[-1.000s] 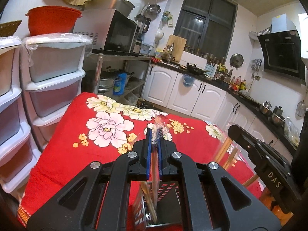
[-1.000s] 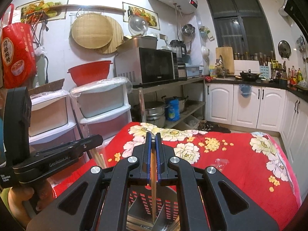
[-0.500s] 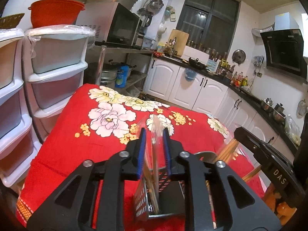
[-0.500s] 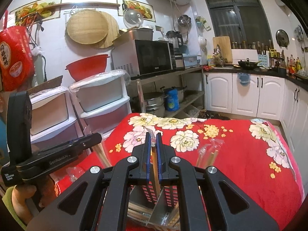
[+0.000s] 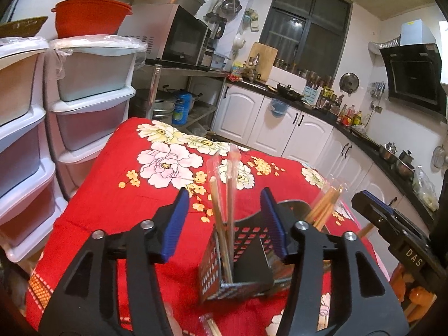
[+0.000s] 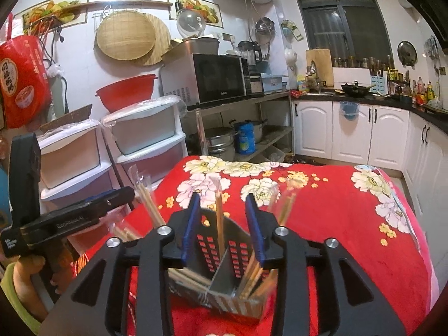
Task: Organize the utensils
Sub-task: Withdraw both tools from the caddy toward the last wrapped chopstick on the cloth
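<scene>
A: State the largest item first.

B: The worktop [image 5: 92,196] is covered by a red cloth printed with flowers. It carries 1 black perforated utensil holder [image 5: 246,254], which stands upright near the front edge and is split by an inner divider into compartments.

A: Contents of the holder?

B: Wrapped chopsticks [image 5: 224,224] in clear sleeves stand in 1 compartment, leaning slightly. More chopsticks [image 6: 252,277] lie slanted in the other compartments; the count is not readable.

A: Left gripper?

B: The left gripper [image 5: 224,218] sits just above the holder. Its fingers [image 5: 175,224] have just been opening and stand apart. The wrapped chopsticks rise between the 2 blue pads without touching either pad.

A: Right gripper?

B: The right gripper [image 6: 222,221] also sits over the holder. Its fingers [image 6: 190,224] have just been opening and stand apart, though less widely. 1 chopstick [image 6: 219,224] stands between the pads, clear of both.

A: Anything smaller?

B: 1 more sleeved pair [image 5: 211,324] lies on the cloth at the bottom edge of the left wrist view.
</scene>
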A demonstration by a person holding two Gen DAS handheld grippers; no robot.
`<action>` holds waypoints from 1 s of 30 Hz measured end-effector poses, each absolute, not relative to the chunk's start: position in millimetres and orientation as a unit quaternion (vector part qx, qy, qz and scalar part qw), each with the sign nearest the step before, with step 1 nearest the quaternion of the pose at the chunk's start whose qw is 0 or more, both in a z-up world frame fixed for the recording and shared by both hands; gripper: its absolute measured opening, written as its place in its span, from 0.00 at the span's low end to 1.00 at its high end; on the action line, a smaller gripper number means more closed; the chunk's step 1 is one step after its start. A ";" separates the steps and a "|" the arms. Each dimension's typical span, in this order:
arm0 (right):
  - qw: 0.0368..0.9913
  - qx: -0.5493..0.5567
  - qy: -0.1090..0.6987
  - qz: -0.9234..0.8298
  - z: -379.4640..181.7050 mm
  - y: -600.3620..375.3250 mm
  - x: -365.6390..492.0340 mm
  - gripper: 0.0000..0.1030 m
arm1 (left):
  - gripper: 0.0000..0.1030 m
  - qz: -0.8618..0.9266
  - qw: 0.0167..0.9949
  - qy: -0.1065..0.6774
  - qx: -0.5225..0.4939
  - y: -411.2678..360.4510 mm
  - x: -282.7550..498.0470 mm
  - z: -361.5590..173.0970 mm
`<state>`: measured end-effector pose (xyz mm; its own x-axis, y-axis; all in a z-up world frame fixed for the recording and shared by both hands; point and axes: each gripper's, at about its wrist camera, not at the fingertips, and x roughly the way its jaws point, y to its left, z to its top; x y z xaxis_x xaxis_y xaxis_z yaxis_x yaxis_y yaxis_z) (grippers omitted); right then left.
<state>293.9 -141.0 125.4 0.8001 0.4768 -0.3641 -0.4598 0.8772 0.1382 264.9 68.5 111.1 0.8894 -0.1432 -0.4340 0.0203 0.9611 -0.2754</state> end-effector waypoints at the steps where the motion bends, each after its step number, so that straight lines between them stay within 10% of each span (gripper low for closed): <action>1: 0.948 0.021 0.199 0.247 124.7 -143.7 289.8 0.36 | 0.47 -0.042 0.963 0.231 -0.133 68.7 260.9 110.0; 30: 0.937 -0.001 0.263 0.231 79.6 -168.9 230.5 0.57 | 0.81 -0.039 0.954 0.265 -0.131 67.3 200.8 72.2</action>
<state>230.5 -168.9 79.6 0.7547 0.4318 -0.4939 -0.4331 0.8934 0.1193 200.8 67.3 72.2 0.8562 -0.1448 -0.4960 0.0054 0.9624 -0.2716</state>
